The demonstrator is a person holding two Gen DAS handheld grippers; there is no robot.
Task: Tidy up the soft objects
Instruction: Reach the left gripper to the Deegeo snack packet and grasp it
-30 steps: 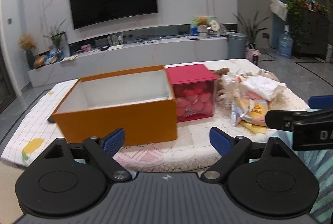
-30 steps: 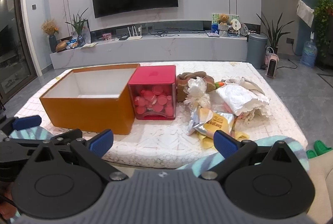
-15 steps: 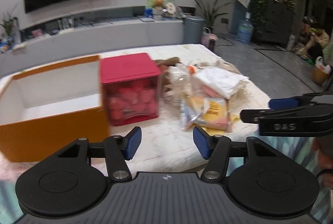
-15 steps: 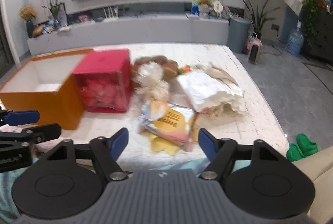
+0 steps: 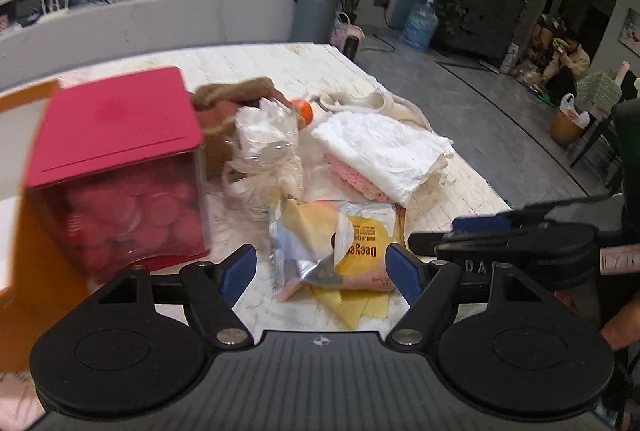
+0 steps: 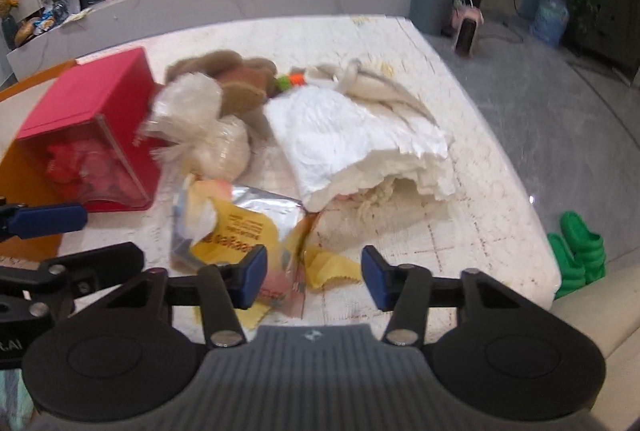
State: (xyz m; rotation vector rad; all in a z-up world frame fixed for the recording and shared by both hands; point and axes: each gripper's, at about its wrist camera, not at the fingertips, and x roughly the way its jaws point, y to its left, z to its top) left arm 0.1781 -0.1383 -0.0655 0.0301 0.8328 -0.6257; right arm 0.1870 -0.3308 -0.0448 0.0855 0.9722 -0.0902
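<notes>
While both grippers hover empty, the left gripper [image 5: 322, 267] opening and the right gripper [image 6: 314, 277] closing, the yellow snack packet [image 5: 352, 255] lies on the bed [image 6: 460, 231] just ahead, seemingly nearer the left.

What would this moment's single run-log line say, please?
left tool: opening, empty | right tool: closing, empty | both above snack packet

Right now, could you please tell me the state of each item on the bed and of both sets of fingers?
Red-lidded box: lid on, upright, full of red pieces.
Orange box: open-topped.
Yellow snack pouch: lying flat, crumpled.
White folded cloth: folded, on top of other fabric.
Clear plastic bag: scrunched.
Left gripper: fingers opening, nothing held.
Right gripper: fingers closing, nothing gripped.
</notes>
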